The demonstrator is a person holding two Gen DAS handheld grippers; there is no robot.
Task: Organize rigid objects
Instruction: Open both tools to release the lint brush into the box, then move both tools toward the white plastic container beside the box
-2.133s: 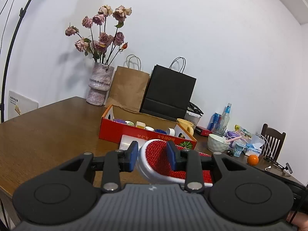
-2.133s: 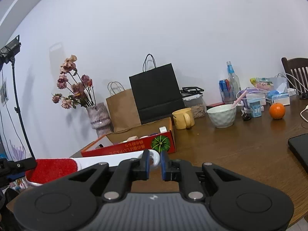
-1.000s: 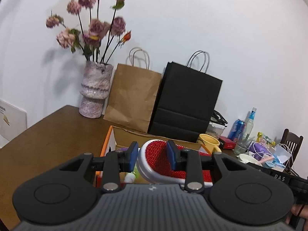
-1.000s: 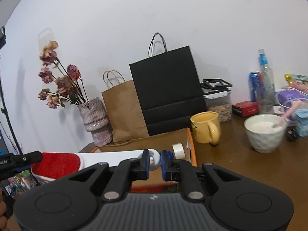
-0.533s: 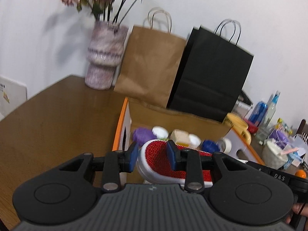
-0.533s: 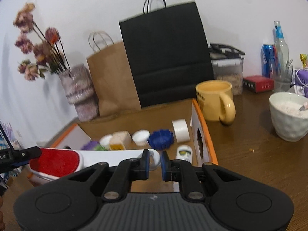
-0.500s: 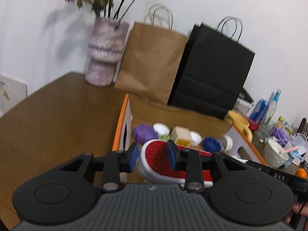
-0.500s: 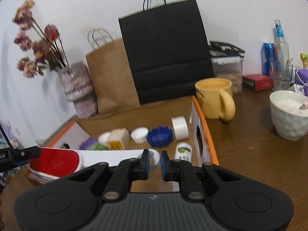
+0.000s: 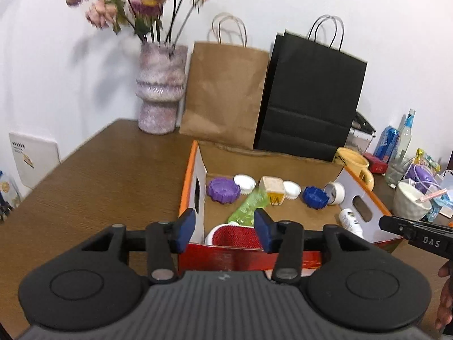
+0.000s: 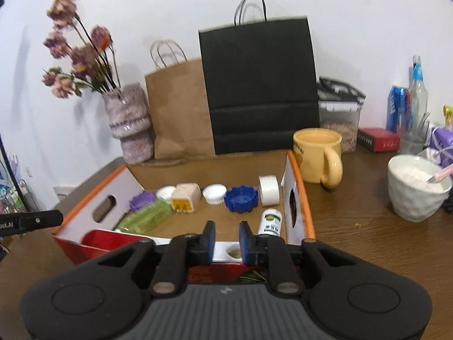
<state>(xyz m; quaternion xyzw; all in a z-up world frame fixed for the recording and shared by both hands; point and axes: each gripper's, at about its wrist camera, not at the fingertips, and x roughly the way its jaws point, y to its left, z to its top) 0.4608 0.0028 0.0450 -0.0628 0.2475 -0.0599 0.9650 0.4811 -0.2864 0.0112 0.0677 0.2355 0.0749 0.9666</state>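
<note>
A red-and-white lint brush (image 9: 235,236) lies inside the orange-edged cardboard box (image 9: 191,181), against its near wall. My left gripper (image 9: 225,231) is open above the brush's red head and holds nothing. My right gripper (image 10: 225,242) is open, its jaws apart on either side of the brush's white handle end (image 10: 226,249). The red head also shows in the right wrist view (image 10: 104,239). The box (image 10: 297,187) holds purple and blue lids, white caps, a green brush (image 10: 147,218), a tape roll and a small white bottle (image 10: 270,222).
A vase of flowers (image 9: 161,96), a brown paper bag (image 9: 223,93) and a black paper bag (image 9: 308,99) stand behind the box. A yellow mug (image 10: 318,154), a white bowl (image 10: 417,188), bottles and a can stand to the right on the wooden table (image 9: 99,175).
Both grippers lowered the lint brush into the box and opened, letting it go. The brush now lies against the box's near wall.
</note>
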